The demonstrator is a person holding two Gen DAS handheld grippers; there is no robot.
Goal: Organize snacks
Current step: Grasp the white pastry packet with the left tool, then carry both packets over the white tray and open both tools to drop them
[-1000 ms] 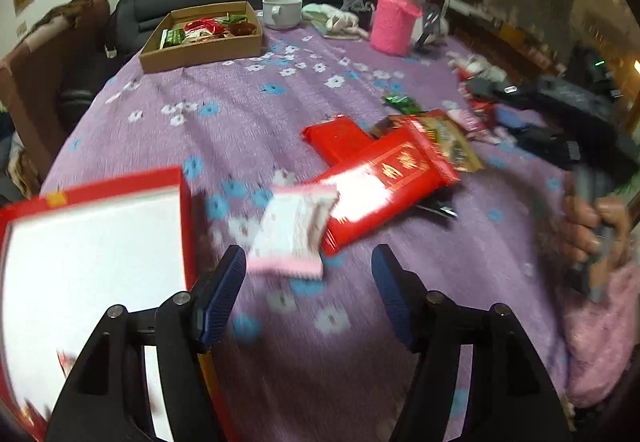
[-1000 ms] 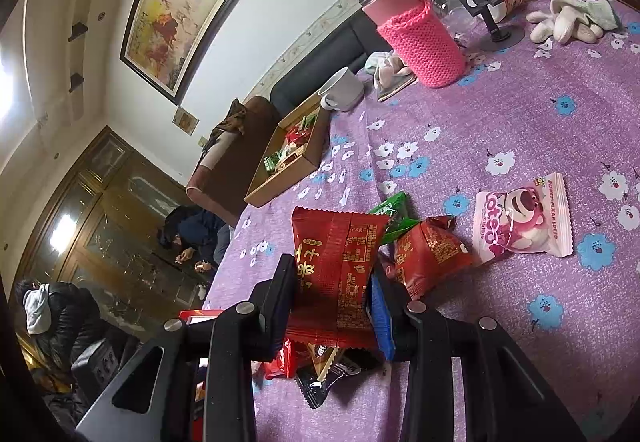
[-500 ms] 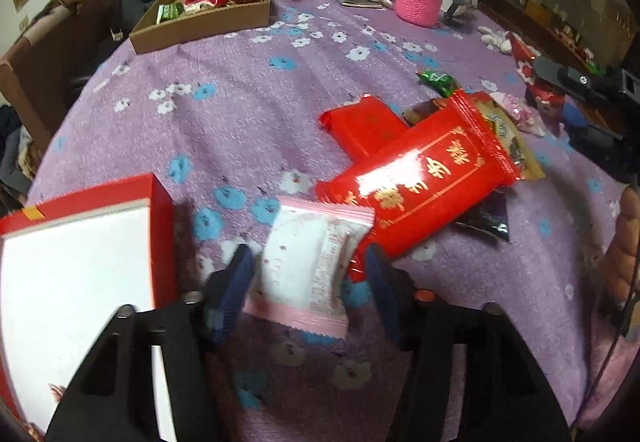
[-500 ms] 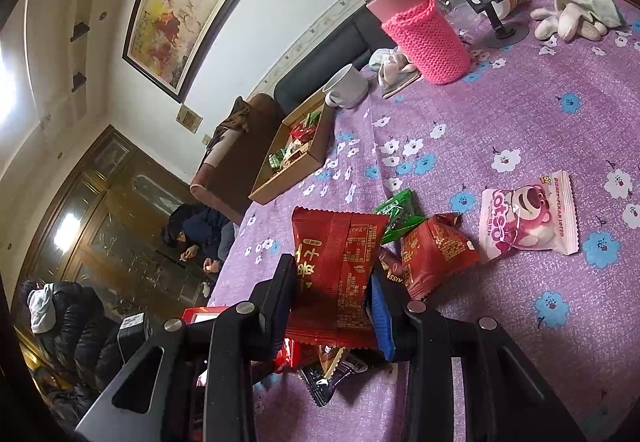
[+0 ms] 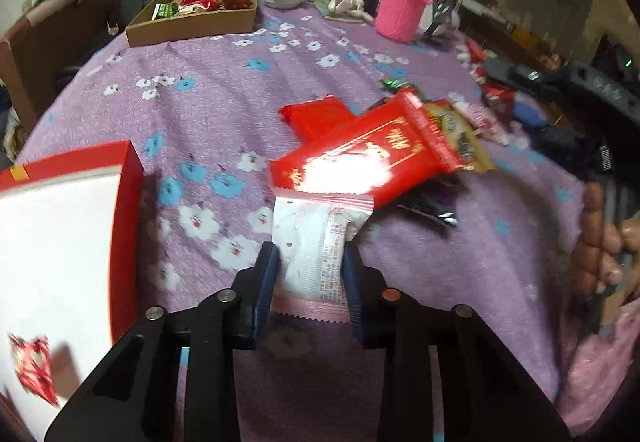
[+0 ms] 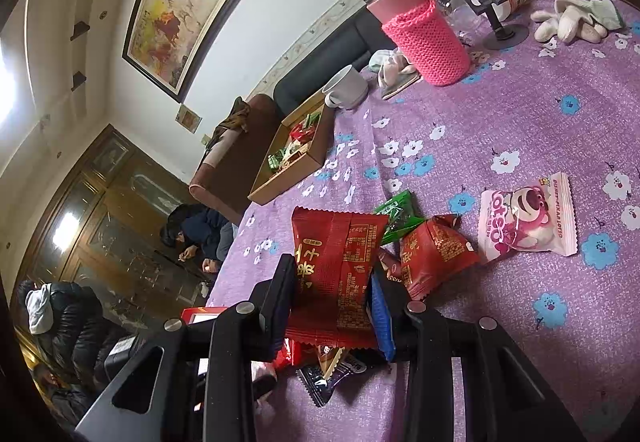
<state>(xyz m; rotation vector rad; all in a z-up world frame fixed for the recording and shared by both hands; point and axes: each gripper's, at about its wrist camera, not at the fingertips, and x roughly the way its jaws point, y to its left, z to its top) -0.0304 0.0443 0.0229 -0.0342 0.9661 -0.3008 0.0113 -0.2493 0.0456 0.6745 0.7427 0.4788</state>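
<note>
In the left wrist view, the left gripper [image 5: 309, 284] is closing on a pink-and-white snack packet [image 5: 318, 248] that lies between its jaws on the purple-clothed counter [image 5: 224, 98]; both pads already meet the packet's sides. The step goes best if the squeeze stops once the wrapper holds firm, since the packet looks soft and crushable. The packet's far end sits just under the edge of a long red packet [image 5: 368, 158] ahead of the gripper, so a straight lift should free it without dragging that one. The red box [image 5: 124, 210] stands just to the gripper's left (probably where it goes).

In the right wrist view, the right gripper [image 6: 332, 302] is clamped on a red snack packet [image 6: 334, 266], held upright above a pile of wrappers. A pink bear packet [image 6: 528, 220] lies ahead to its right, well apart.
</note>
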